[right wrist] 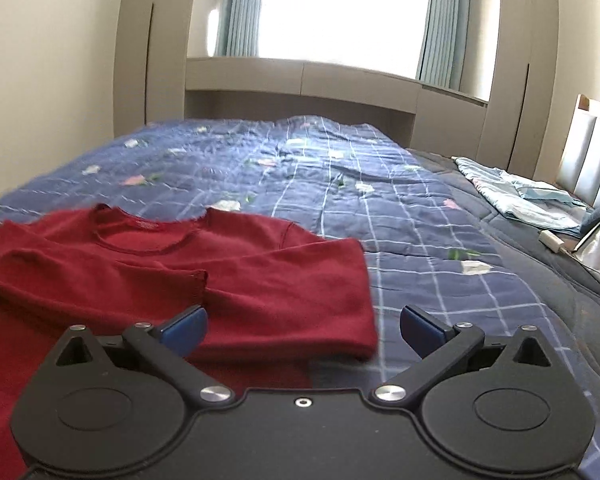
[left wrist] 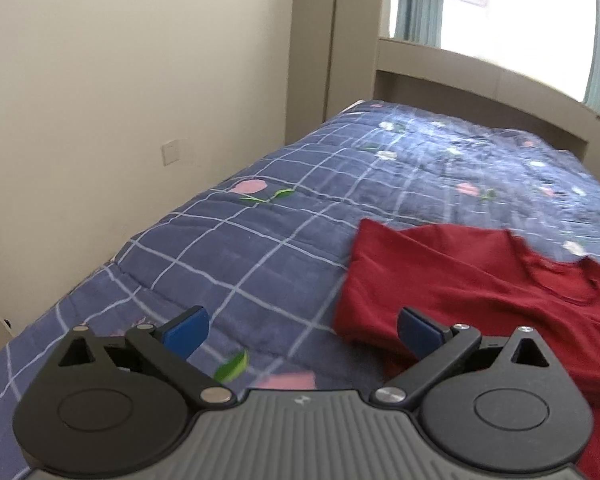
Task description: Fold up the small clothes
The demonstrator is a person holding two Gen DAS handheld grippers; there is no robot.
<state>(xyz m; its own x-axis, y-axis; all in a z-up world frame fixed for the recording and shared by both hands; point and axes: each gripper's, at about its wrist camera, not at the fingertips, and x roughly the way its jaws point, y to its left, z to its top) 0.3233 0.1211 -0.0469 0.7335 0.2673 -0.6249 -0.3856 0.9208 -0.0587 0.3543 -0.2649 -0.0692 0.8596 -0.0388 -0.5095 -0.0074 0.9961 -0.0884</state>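
Left hand-held gripper (left wrist: 302, 334): jaws wide, empty, at the red sweater's (left wrist: 480, 280) left edge. Right hand-held gripper (right wrist: 302, 334): wide, empty, over its right folded edge. Sweater: flat on the checked quilt (right wrist: 400, 216), sleeves folded in, collar farthest; both equally near.

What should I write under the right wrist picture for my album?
Open right gripper hovers over a dark red long-sleeved shirt, sleeves folded in, on a blue checked quilt.
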